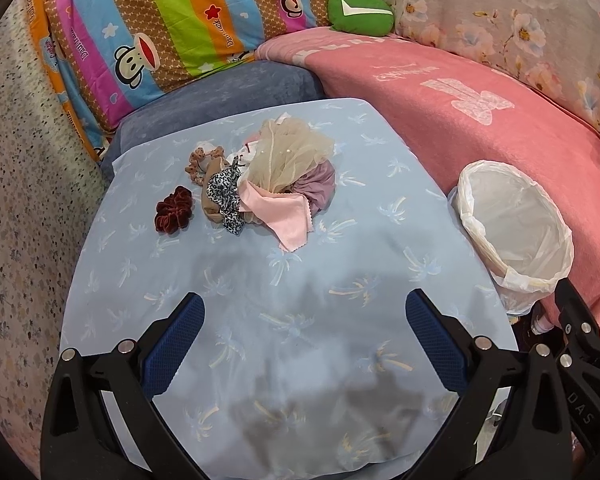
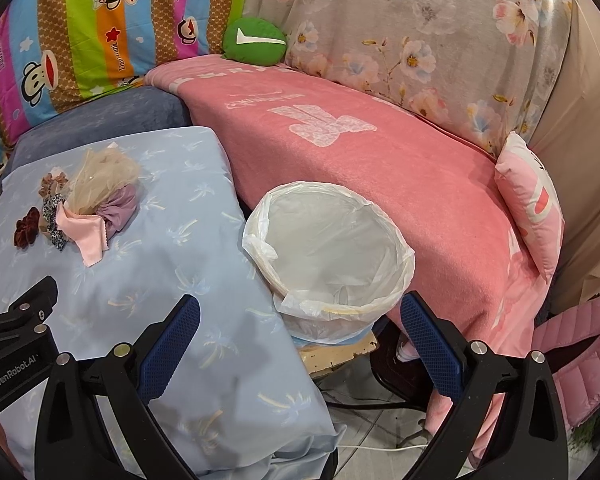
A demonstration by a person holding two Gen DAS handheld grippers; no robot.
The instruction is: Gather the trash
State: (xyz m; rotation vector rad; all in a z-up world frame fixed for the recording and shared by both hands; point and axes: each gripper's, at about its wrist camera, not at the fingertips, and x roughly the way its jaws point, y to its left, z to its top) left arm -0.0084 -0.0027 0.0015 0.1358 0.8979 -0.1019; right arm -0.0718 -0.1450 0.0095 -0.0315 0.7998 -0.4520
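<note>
Blue-padded left gripper (image 1: pixel 302 336) hovers, jaws spread, over tablecloth (image 1: pixel 340 264).

A light blue palm-print cloth (image 1: pixel 340 264) is covering the table, stretching out ahead of the tool. Well ahead and a little left, a heap of fabric scraps (image 1: pixel 276 176) is lying on it, a pink cloth (image 1: pixel 288 216) spilling toward the tool. Just left of the heap a dark red scrunchie (image 1: pixel 173 209) is sitting on the cloth
</note>
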